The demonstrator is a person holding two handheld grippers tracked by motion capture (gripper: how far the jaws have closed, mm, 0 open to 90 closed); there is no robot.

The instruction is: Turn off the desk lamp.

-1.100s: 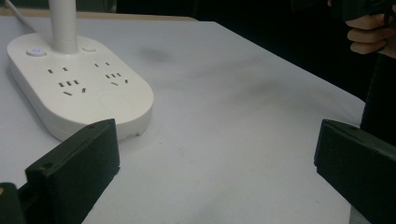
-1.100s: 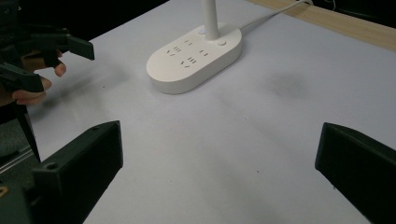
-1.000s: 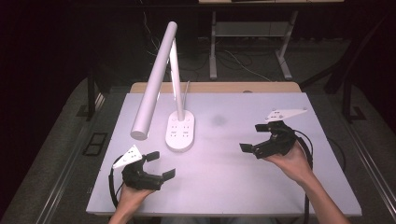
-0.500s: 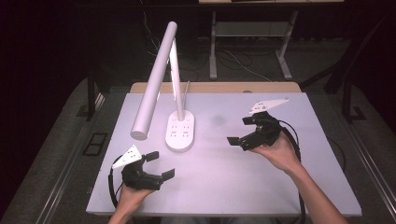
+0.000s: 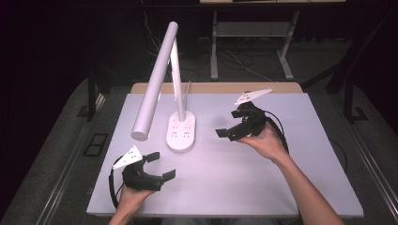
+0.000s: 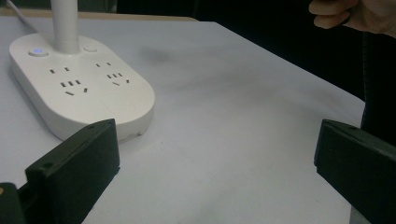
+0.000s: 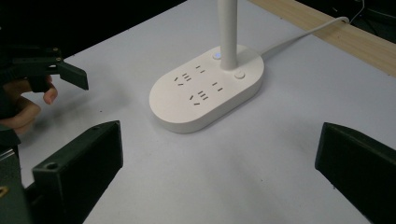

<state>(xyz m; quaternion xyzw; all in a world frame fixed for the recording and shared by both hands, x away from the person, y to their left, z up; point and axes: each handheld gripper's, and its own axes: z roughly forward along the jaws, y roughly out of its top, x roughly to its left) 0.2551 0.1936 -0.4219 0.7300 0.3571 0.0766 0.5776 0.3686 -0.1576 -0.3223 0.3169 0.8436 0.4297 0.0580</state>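
- The lamp base is a white oval block standing on the table, left of the table's middle in the high view; its top carries socket holes, 2 round buttons and a thin upright stem
- From the top of the stem a long pale tube, the lamp head, slopes down toward the person's side and ends above the table, just left of the base
- A white cord leaves the far end of the base and runs toward the wooden strip along the table's far edge
- The right gripper is held above the table to the right of the base, near it but apart; its jaws stand wide with nothing between them; in the right gripper view the base lies ahead between the 2 black jaws
- The left gripper sits low near the table's near-left edge, close to the near end of the base without touching it; its jaws are spread wide and bare
- In the left gripper view the base is ahead at the left, a small blue light on 1 button; the right hand shows at the upper right
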